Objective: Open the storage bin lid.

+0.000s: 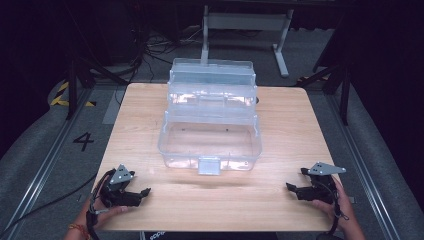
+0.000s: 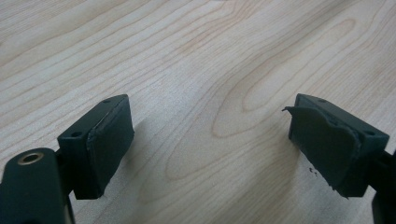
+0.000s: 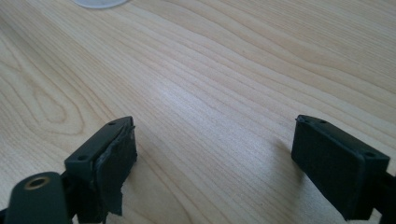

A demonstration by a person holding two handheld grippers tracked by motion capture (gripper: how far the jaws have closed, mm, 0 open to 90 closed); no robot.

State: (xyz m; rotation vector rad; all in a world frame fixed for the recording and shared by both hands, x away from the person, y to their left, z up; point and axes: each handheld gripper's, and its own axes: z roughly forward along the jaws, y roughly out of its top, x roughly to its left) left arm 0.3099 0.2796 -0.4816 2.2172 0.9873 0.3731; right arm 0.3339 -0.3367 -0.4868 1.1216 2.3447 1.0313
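Clear plastic box (image 1: 210, 135) set at table (image 1: 290, 125) centre, lid raised at far side. Left gripper (image 1: 142, 192) held at near left corner, right gripper (image 1: 292, 189) at near right corner; both well apart from box. Jaws of both spread wide, nothing gripped.

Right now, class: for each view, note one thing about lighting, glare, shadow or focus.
High view: the table is brightly lit against dark surroundings, and the clear plastic box shows pale glare. Left gripper view: the near jaws of the left hand-held gripper look soft and throw faint shadows. Right gripper view: a pale sheen lies on the wood ahead of the right hand-held gripper.
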